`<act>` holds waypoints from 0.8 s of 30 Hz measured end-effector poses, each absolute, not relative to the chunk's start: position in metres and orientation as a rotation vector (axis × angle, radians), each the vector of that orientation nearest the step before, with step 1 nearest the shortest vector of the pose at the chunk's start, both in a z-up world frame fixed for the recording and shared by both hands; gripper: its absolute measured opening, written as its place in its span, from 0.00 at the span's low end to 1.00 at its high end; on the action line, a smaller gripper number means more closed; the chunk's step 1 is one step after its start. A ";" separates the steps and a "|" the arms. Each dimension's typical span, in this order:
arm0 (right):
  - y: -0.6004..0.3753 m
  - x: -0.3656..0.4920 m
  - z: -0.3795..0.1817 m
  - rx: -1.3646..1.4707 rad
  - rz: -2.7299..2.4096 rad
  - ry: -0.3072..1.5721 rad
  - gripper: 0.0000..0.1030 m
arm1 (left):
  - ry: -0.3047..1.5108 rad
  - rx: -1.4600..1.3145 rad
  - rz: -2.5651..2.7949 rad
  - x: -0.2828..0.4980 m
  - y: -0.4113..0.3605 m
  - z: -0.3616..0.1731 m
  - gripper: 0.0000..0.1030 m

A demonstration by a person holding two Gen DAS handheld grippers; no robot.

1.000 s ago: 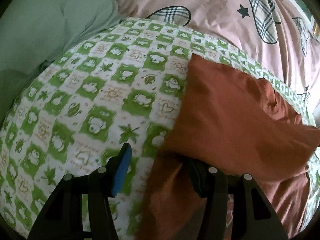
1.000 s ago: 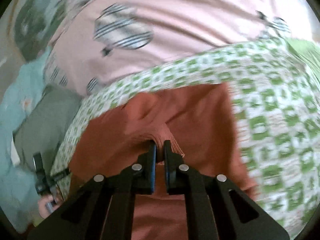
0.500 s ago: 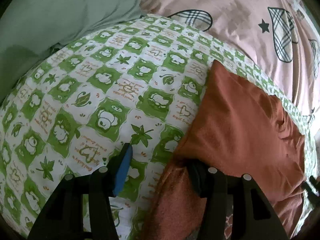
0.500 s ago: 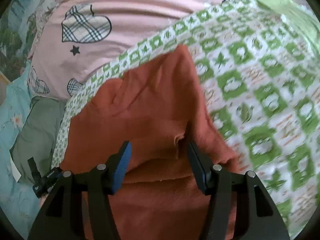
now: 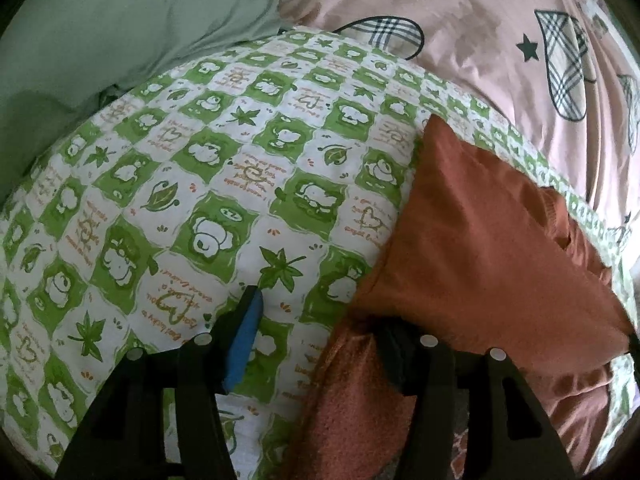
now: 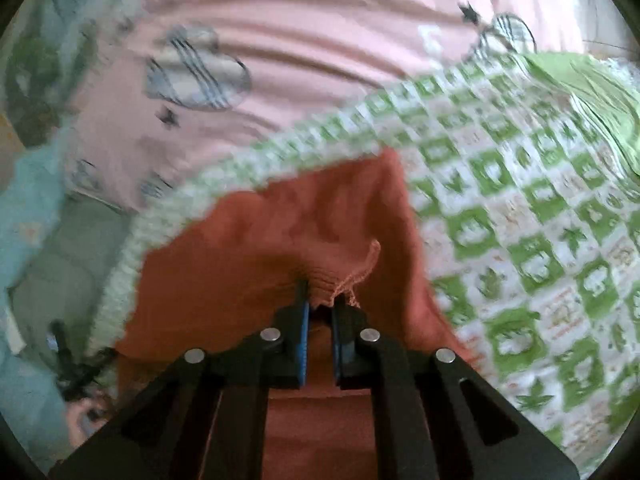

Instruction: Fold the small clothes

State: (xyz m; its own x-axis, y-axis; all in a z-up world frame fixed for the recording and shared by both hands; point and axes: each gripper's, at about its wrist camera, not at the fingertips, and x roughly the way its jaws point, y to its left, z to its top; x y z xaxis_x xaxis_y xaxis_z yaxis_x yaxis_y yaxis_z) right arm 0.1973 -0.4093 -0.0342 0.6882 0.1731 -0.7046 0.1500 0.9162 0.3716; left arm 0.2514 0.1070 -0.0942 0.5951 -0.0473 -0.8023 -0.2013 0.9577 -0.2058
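Observation:
A rust-orange garment (image 5: 488, 248) lies folded over on a green-and-white checked cloth (image 5: 224, 184); it also shows in the right wrist view (image 6: 280, 248). My left gripper (image 5: 320, 320) is open at the garment's left edge; its right finger is tucked under the orange fold and its left finger (image 5: 246, 332) rests over the checked cloth. My right gripper (image 6: 320, 300) is shut on a bunched ribbed edge of the orange garment (image 6: 344, 272).
A pink sheet with plaid hearts (image 5: 480, 32) lies behind the checked cloth. A green pillow (image 5: 100, 28) sits at the back left. In the right wrist view a grey-green cushion (image 6: 60, 264) and light blue fabric (image 6: 28, 200) lie at the left.
My right gripper was shut, opened half a second ago, and has now shut again on the garment's ribbed edge. My left gripper stays open at the garment's edge.

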 end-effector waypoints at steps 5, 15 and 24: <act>-0.414 0.188 -0.035 0.411 -0.140 0.803 0.19 | 0.938 -0.299 0.084 0.252 0.109 -0.095 0.55; -0.393 0.200 -0.074 0.364 -0.056 0.933 0.49 | 0.963 -0.280 0.046 0.247 0.116 -0.092 0.56; -0.436 0.122 -0.035 0.448 -0.045 0.859 0.54 | 1.010 -0.244 -0.066 0.177 0.121 -0.085 0.55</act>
State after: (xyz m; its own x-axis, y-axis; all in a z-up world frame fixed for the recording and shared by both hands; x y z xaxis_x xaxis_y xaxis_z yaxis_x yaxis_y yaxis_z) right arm 0.1222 -0.4359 -0.0353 0.6579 0.1400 -0.7400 0.2159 0.9063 0.3634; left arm 0.1770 0.1211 -0.0849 0.5326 -0.1672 -0.8297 -0.0579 0.9708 -0.2327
